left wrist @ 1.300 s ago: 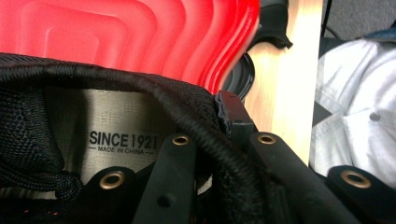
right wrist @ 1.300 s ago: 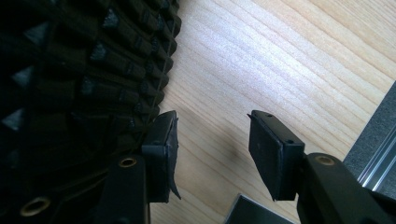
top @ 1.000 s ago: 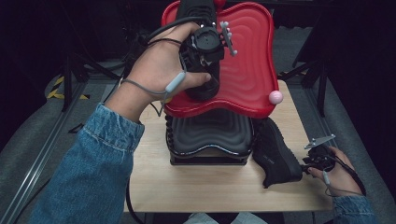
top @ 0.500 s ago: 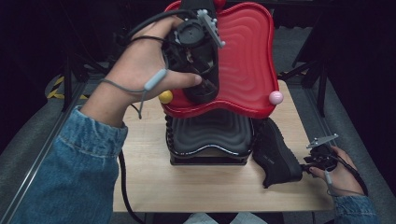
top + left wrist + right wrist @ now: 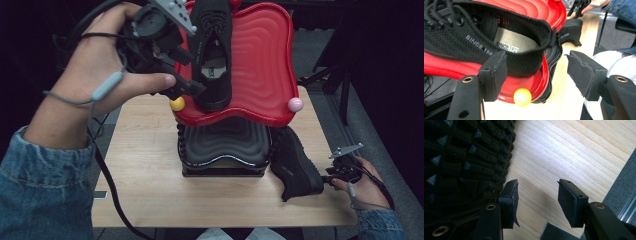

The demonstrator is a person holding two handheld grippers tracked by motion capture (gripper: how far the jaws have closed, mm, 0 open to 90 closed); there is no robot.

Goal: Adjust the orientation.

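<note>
Second shoe [image 5: 295, 167] lies on its side on the table [image 5: 145, 165] beside the black rack tier, untouched; my right gripper [image 5: 334, 176] waits beside its sole, jaws apart, empty. First shoe [image 5: 214, 50] now sits on the red tray [image 5: 260, 60]. My left gripper [image 5: 187, 75] has just been opening, clear of the heel; a second ago it covered the shoe.

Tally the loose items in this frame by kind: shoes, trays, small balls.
Black shoes: 2, one on the red tray, one on the table
Trays: 2, red, black
Small balls: 2, yellow, pink
Total: 6
</note>
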